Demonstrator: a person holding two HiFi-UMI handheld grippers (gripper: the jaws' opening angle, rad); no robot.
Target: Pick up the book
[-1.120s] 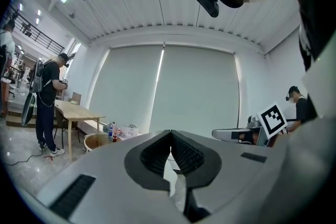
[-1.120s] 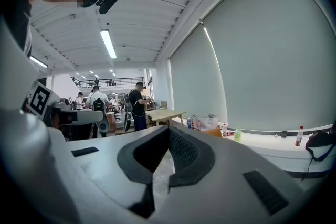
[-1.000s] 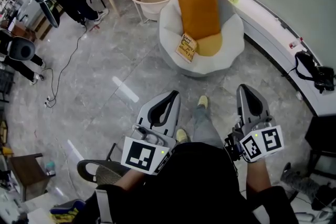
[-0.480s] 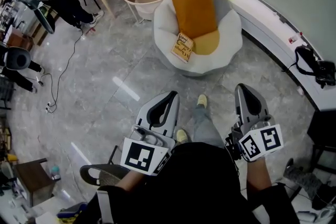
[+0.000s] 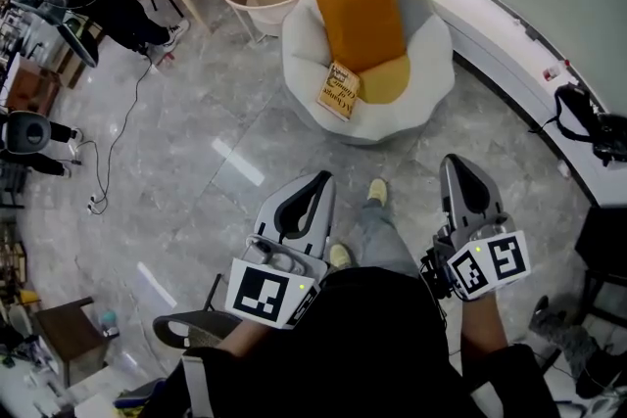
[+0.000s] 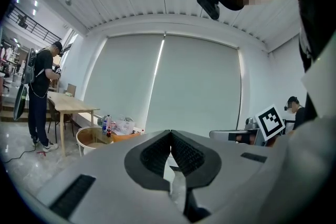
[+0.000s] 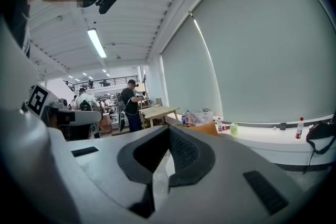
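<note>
Both of my tongs are closed with nothing in them: in the left gripper view the left tongs (image 6: 170, 136) show their ribbed pads meeting at the tip, and in the right gripper view the right tongs (image 7: 169, 131) show the same, with only the room beyond them. In the head view the left tongs (image 5: 315, 179) and right tongs (image 5: 460, 162) are held low in front of me, side by side and pointing toward 12 o'clock over the grey floor (image 5: 196, 162), with my shoe (image 5: 377, 191) between them. The book (image 5: 340, 91) is well apart from both, up on the seat of the white armchair (image 5: 431, 103), at the seat's near left edge, touching a small yellow cushion (image 5: 387, 78) at its 3 o'clock and sitting just below the tall orange cushion (image 5: 358, 10). From the left tongs it lies almost straight ahead, at 12 to 1 o'clock; from the right tongs it sits off at about 10 o'clock, so I judge the left side nearer and better lined up. Its long axis runs roughly from 12 to 6, tipped slightly toward 1, so I reckon the tongs must open and come in across its short width
</note>
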